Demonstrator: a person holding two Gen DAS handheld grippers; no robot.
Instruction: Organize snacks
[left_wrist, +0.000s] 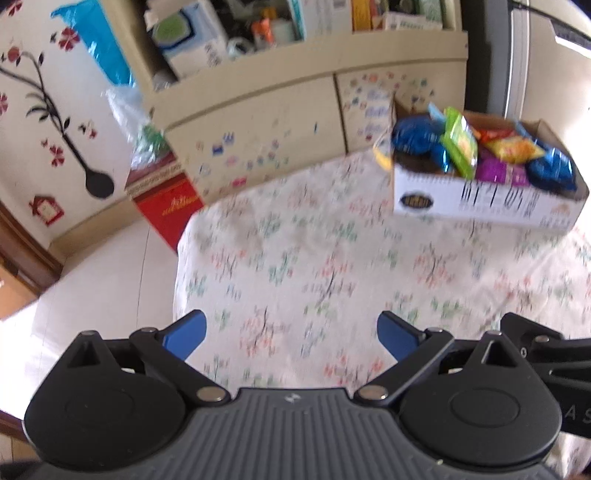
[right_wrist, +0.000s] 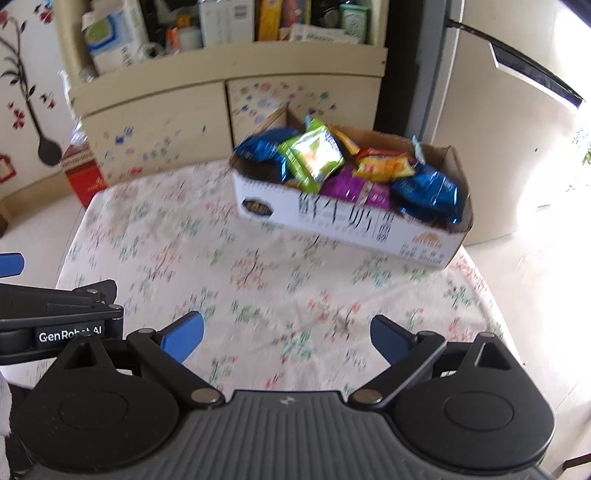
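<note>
A white cardboard box (left_wrist: 480, 205) (right_wrist: 343, 221) stands at the far right of the table, filled with snack bags: blue ones (left_wrist: 415, 134) (right_wrist: 428, 192), a green one (left_wrist: 460, 146) (right_wrist: 314, 155), a yellow-orange one (left_wrist: 513, 147) (right_wrist: 384, 166) and a purple one (right_wrist: 351, 186). My left gripper (left_wrist: 291, 334) hangs open over the near part of the floral tablecloth (left_wrist: 295, 258), with nothing between its blue pads. My right gripper (right_wrist: 286, 334) is open too, empty, well short of the box. The left gripper's body (right_wrist: 59, 321) shows at the left edge of the right wrist view.
A cream cabinet (left_wrist: 258, 122) (right_wrist: 166, 122) with cluttered shelves stands behind the table. A red box (left_wrist: 166, 206) sits on the floor by the wall at the left. A pale refrigerator (right_wrist: 498, 147) stands right of the table. The table's left edge drops to white floor (left_wrist: 103, 288).
</note>
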